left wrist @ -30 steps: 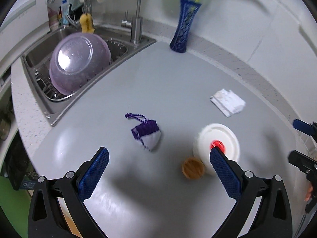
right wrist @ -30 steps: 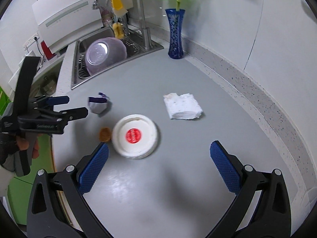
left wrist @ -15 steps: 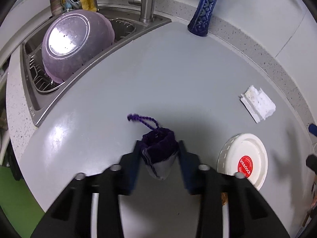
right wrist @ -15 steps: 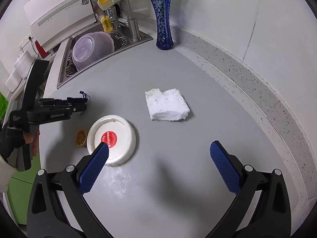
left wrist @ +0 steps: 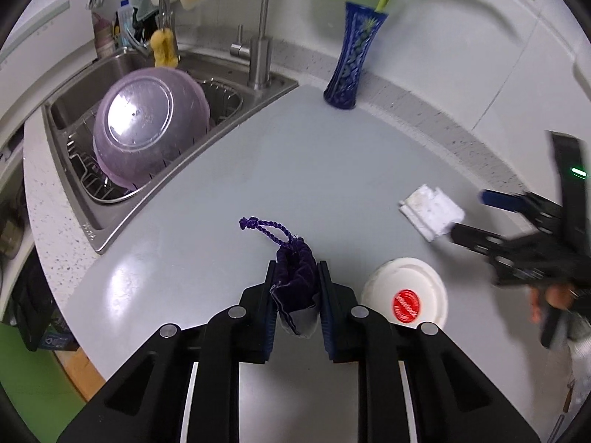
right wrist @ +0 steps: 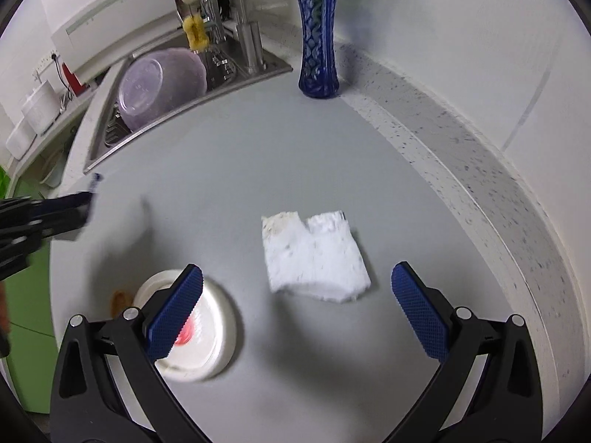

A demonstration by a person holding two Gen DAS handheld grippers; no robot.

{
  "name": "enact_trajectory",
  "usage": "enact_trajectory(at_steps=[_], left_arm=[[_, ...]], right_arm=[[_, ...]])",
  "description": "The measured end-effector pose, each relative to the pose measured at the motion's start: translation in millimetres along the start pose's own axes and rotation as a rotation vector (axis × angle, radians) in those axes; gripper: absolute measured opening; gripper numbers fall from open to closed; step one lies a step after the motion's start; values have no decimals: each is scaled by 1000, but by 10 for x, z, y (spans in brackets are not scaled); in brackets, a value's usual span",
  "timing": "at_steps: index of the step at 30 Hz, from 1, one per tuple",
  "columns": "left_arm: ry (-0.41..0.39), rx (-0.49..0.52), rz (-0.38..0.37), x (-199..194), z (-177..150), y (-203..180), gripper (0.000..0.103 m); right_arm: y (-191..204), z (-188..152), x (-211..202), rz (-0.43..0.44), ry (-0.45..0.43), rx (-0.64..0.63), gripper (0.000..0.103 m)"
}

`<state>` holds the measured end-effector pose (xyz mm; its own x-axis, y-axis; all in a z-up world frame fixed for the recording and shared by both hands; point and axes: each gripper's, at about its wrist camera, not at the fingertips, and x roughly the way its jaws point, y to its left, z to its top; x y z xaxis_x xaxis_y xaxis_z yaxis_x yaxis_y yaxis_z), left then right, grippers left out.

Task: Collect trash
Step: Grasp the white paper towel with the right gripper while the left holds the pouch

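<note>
**Open counter, obstacles at the edges**

The grey counter [right wrist: 280, 155] lies bare across its middle. The white lid [right wrist: 207, 336] crowds the near left, the blue vase [right wrist: 318, 37] blocks the far wall, and the sink [left wrist: 110, 199] opens far left.

On the countertop [left wrist: 207, 192], a drawstring pouch [left wrist: 293, 288] sits between the left gripper's [left wrist: 294, 297] closing jaws, with a round lid [left wrist: 404, 301] just to its right. Beyond the lid lies a folded paper towel [right wrist: 314, 256], between the right gripper's [right wrist: 295, 302] spread fingers. A vase [left wrist: 349, 62] stands at the back wall; left of it, a sink [left wrist: 70, 118] holds an upturned bowl [left wrist: 147, 125]. Beside the lid lies a small, blurred object [right wrist: 119, 299], possibly a cap.
</note>
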<state>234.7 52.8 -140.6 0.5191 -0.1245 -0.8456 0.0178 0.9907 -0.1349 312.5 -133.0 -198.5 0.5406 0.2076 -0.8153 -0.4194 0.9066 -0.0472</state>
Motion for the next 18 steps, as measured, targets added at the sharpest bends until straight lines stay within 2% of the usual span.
enact_trajectory(at_steps=[7,8,9,10,14,18], left_arm=[[-10,-13,-6,-85,-89,-11,20],[-8,-19,-8,-89,-107,5,20],[-7,-23,-8,-97,-122,13,20],[-7,-24,-5,-104,-137,23,20],[-7,-31,-2,-136,-164,46,20],[-15,-36,-1,-192,-195,61,20]], right_arm=[[-22,111,383,-4,81,-31,99],[-30,115,423,-7,92,-32,89],[-38,118,447,-6,101,-32,71],[-38,114,467,-11,109,-35,65],[-53,89,480,-11,112,-50,61],[-65,92,362,-13,80,-38,50]])
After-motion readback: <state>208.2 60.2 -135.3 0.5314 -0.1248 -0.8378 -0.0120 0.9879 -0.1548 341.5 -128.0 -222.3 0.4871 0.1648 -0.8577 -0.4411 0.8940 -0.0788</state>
